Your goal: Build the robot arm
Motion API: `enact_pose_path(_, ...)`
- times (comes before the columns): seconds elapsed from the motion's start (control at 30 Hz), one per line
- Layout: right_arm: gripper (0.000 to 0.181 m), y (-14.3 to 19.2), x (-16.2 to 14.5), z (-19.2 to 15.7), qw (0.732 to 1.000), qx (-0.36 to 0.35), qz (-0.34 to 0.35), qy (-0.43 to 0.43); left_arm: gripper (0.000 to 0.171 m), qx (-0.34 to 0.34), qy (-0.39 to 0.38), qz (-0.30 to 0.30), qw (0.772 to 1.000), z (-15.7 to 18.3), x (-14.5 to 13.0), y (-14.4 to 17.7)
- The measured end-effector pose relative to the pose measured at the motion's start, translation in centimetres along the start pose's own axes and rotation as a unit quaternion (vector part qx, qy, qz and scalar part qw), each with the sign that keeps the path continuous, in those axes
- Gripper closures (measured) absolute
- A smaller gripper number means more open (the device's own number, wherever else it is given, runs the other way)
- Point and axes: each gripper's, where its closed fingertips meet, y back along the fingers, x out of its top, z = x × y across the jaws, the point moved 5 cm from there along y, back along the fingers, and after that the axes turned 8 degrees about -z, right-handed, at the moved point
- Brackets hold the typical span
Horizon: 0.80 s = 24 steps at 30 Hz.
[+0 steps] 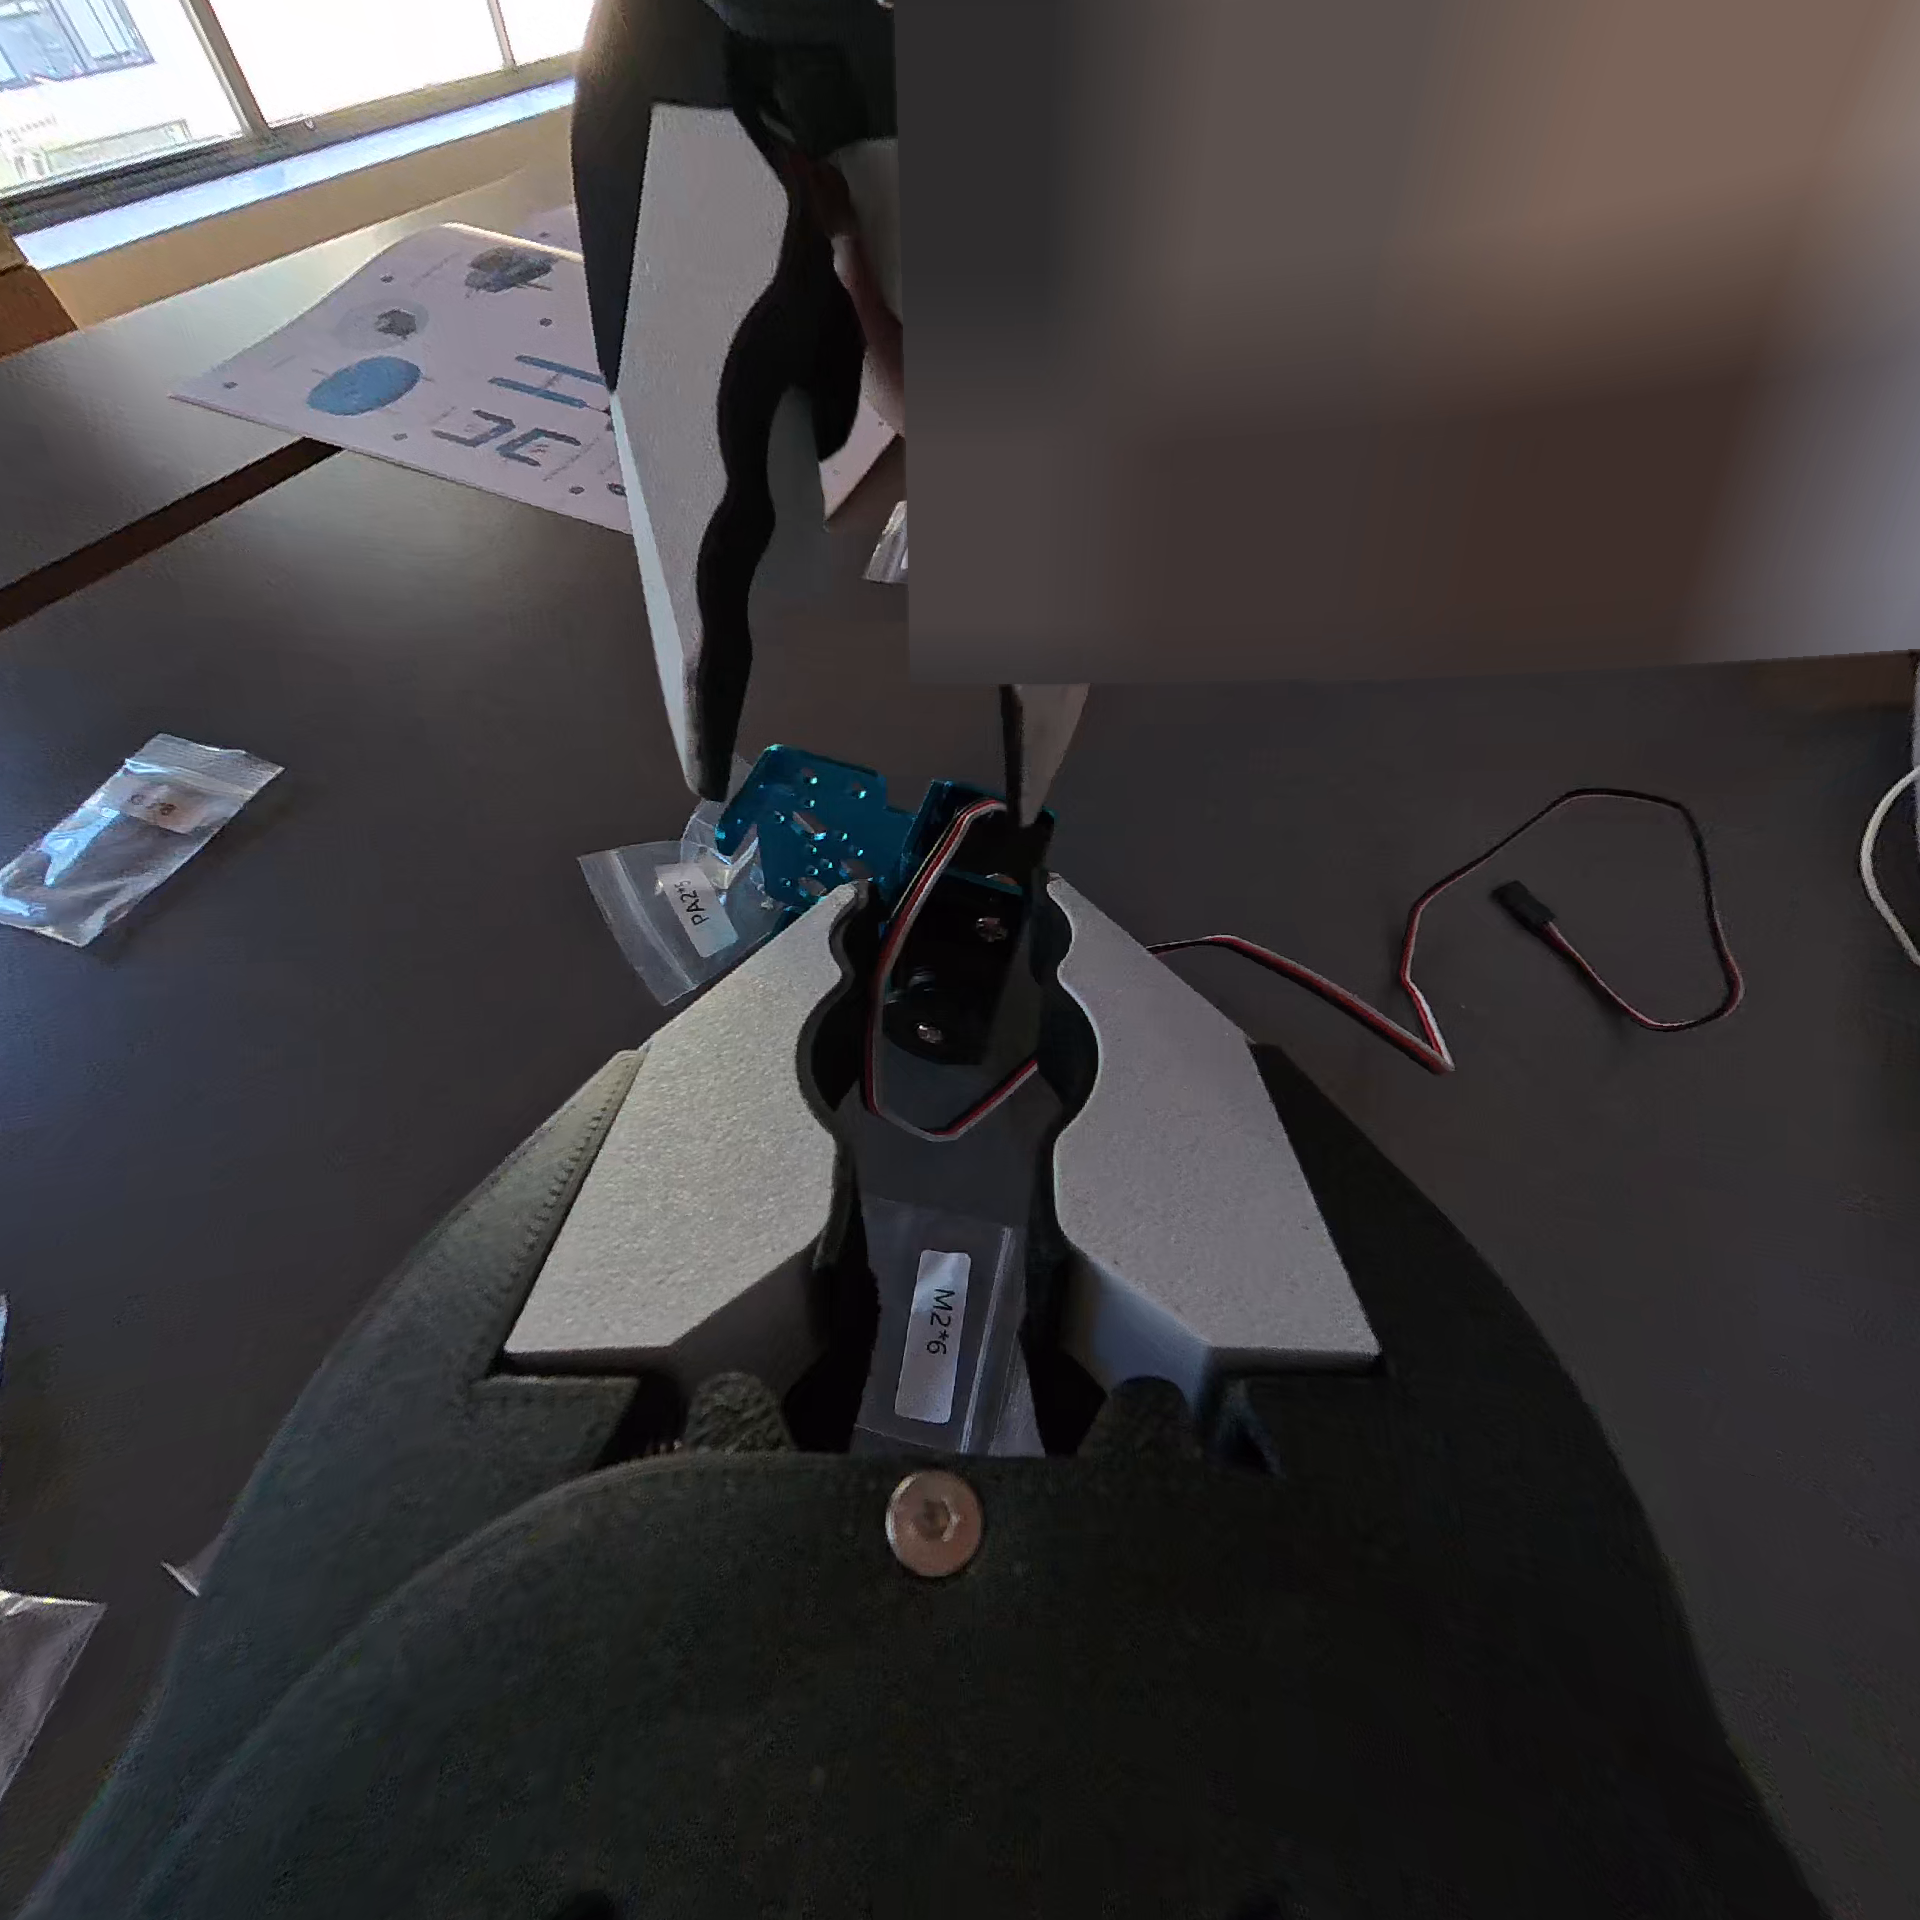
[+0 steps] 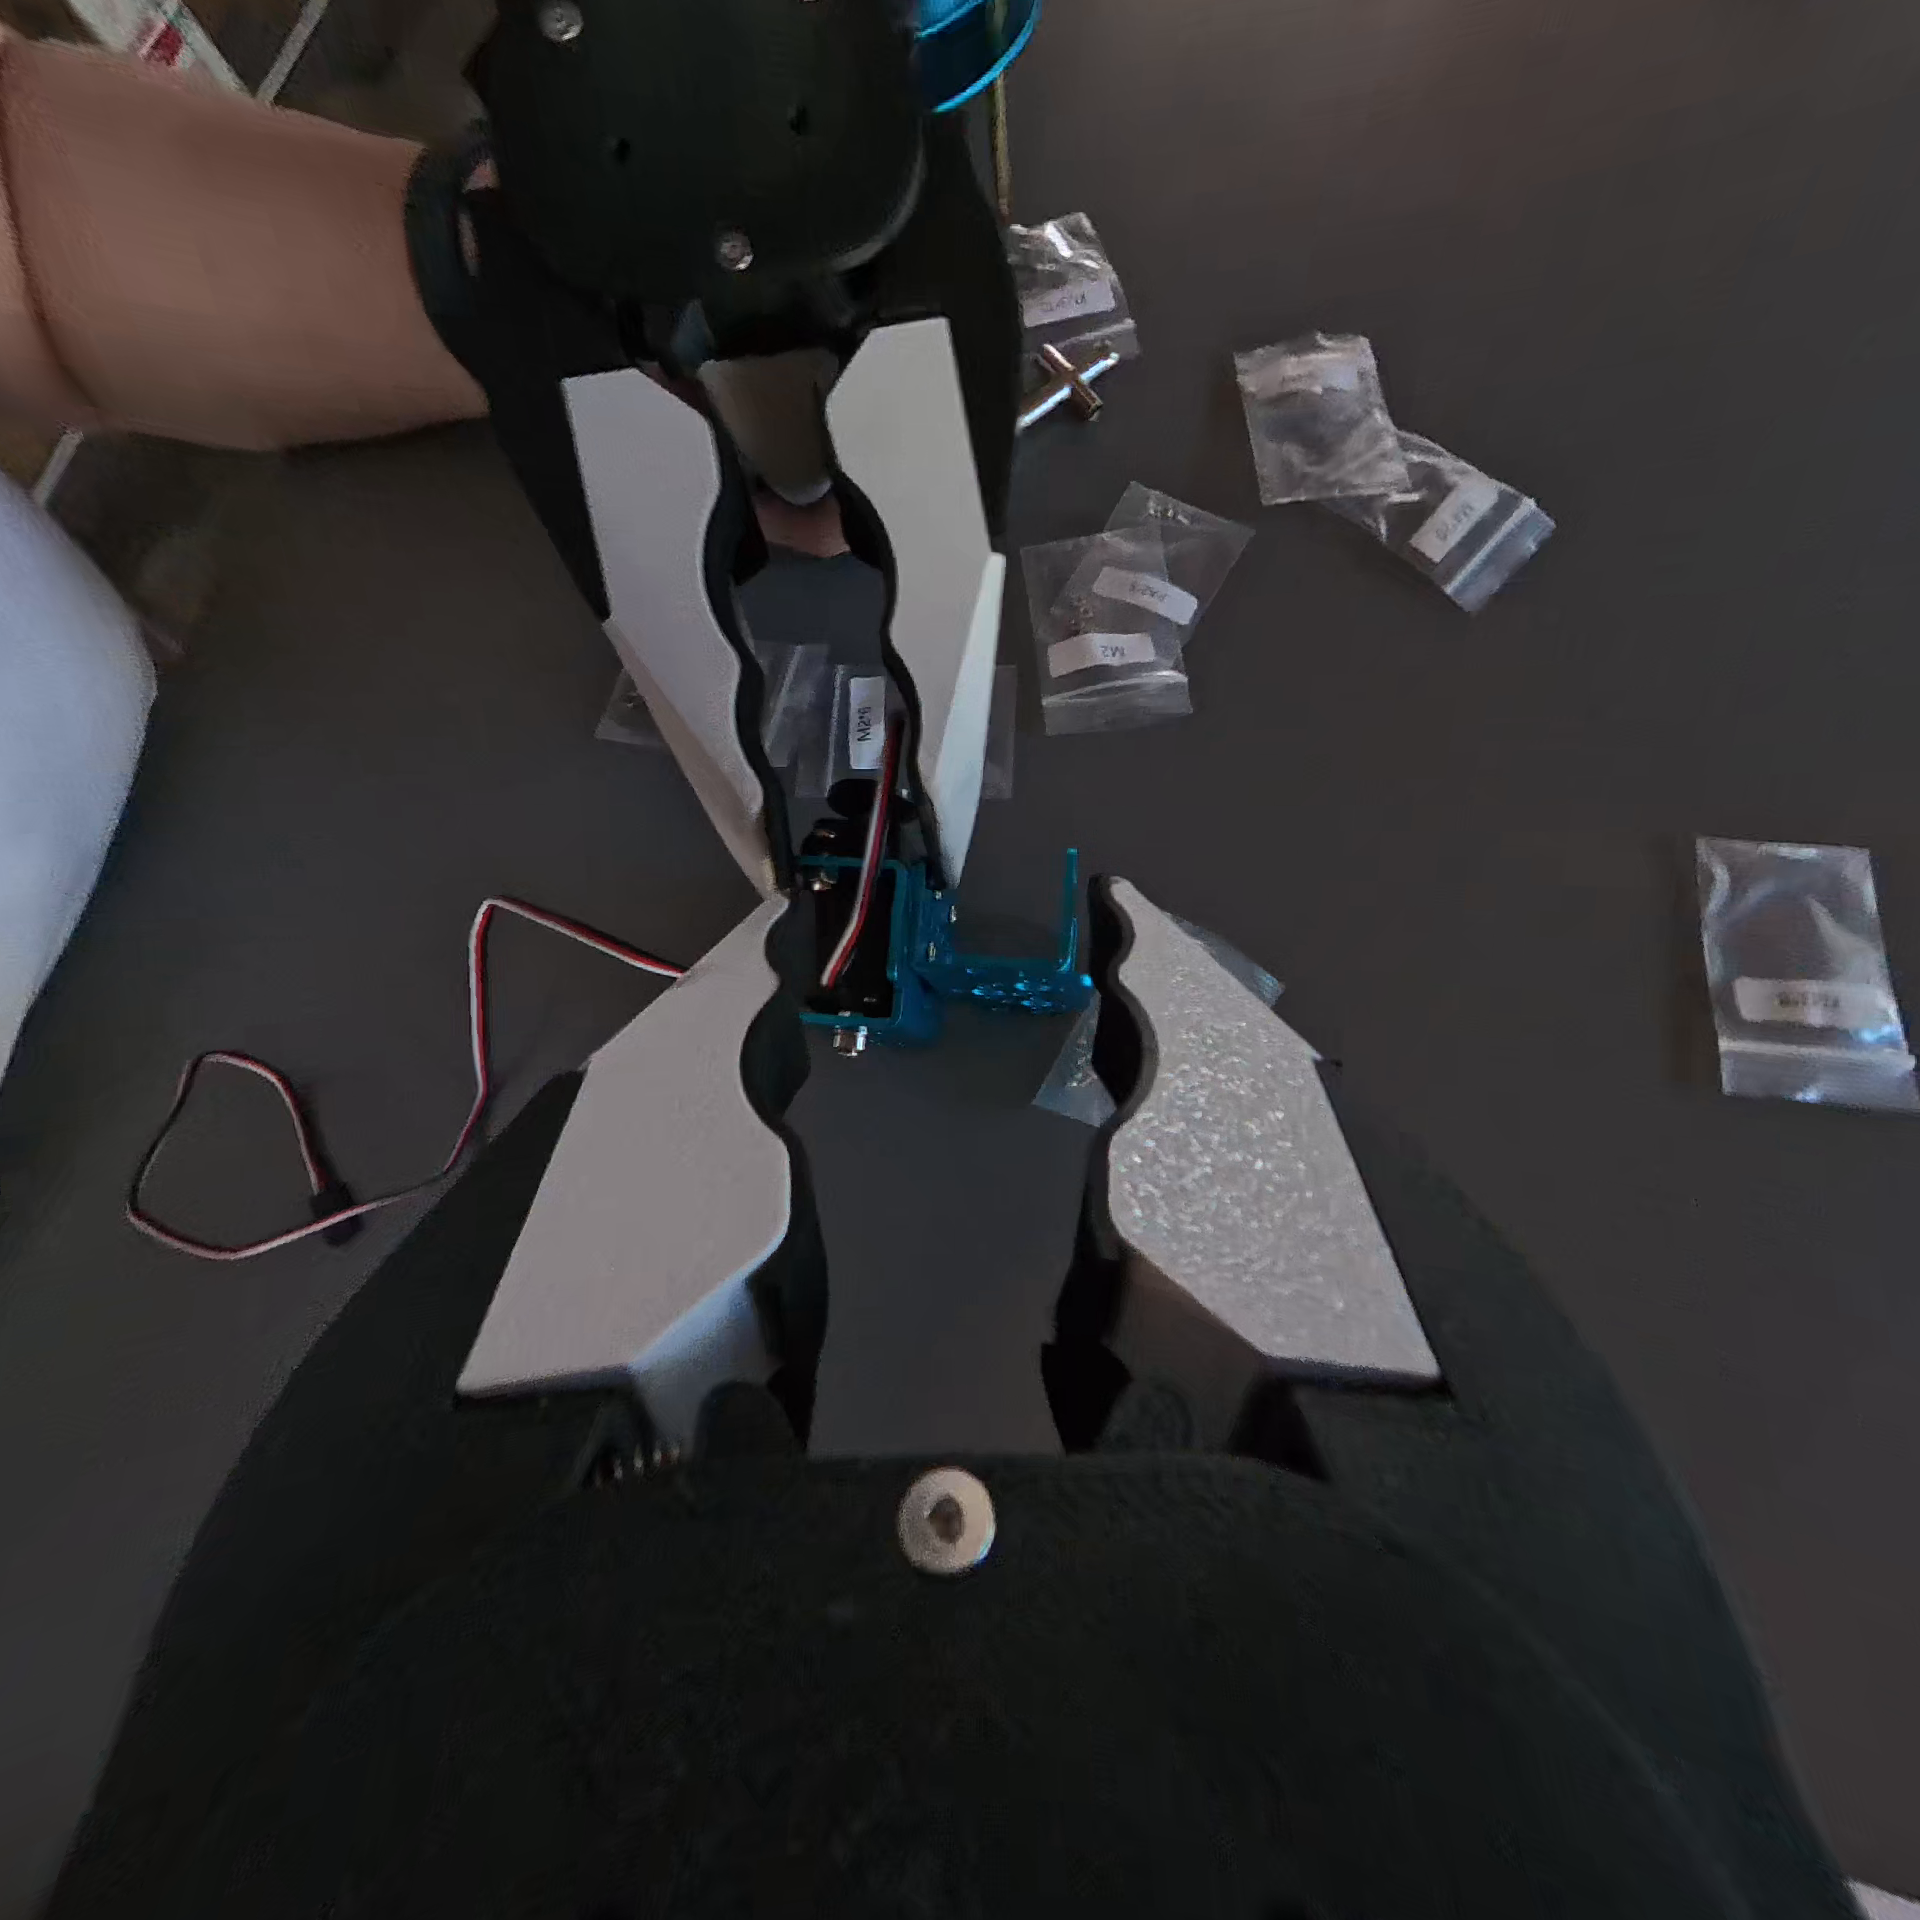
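A black servo (image 1: 956,977) with a red, white and black wire (image 1: 1413,935) sits in a blue metal bracket (image 1: 810,831) on the dark table. My left gripper (image 1: 951,896) is shut on the servo. My right gripper (image 1: 873,795) comes down from the far side, open, with one finger on each side of the bracket assembly. In the right wrist view, my right gripper (image 2: 943,902) straddles the servo (image 2: 847,945) and the blue bracket (image 2: 997,977). The left gripper (image 2: 860,878) clamps the servo from the opposite side.
Several small clear bags of hardware lie around: one (image 1: 135,831) at left, one (image 1: 675,914) under the bracket, others (image 2: 1117,623), (image 2: 1808,977). A metal cross wrench (image 2: 1070,379) lies farther off. A printed sheet (image 1: 436,374) lies by the window. The wire's plug (image 2: 332,1210) rests loose. The metal cross wrench (image 2: 1070,379) is about equally far from each gripper, around 20 cm.
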Motion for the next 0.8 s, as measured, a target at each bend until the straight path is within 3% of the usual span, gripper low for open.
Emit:
enact_pose_path(0.17,0.124,-0.1,0.5,0.2,0.995,-0.020,-0.012,0.099,0.143,-0.007,-0.001,0.000,1.000,0.1,0.0,0.1)
enact_pose_path(0.37,0.125,-1.1,0.8,0.0,0.989,-0.003,-0.032,0.143,0.143,-0.019,-0.001,0.000,1.000,0.2,-0.1,0.1)
enact_pose_path(0.8,0.126,-1.0,1.1,-0.2,0.994,0.042,0.005,0.097,0.143,-0.040,-0.005,-0.001,0.999,0.5,-0.2,0.2)
